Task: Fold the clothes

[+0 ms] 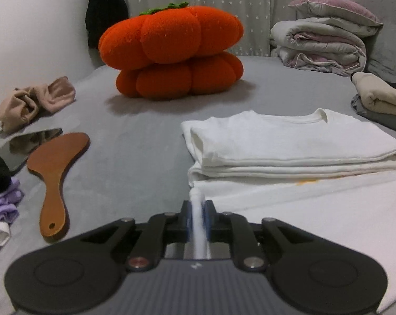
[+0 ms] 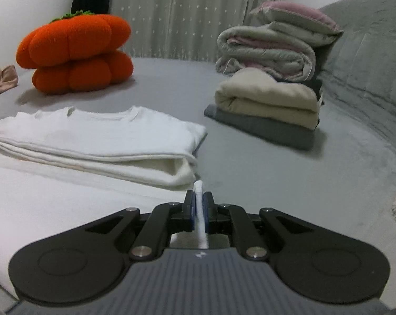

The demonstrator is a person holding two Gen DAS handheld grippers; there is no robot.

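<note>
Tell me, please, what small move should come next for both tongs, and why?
Probably lift both tongs together and carry the pinched edge forward over the folded part. The left tongs and right tongs are each shut on the near edge of the white shirt, whose far half is already folded into layers, while the near part lies flat on the bed.

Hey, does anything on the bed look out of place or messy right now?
Mostly tidy. Odd bits: a wooden hairbrush and a mirror lie among the laundry, a beige garment sits crumpled beside them, and the white shirt shows a small orange mark near its fold.
</note>
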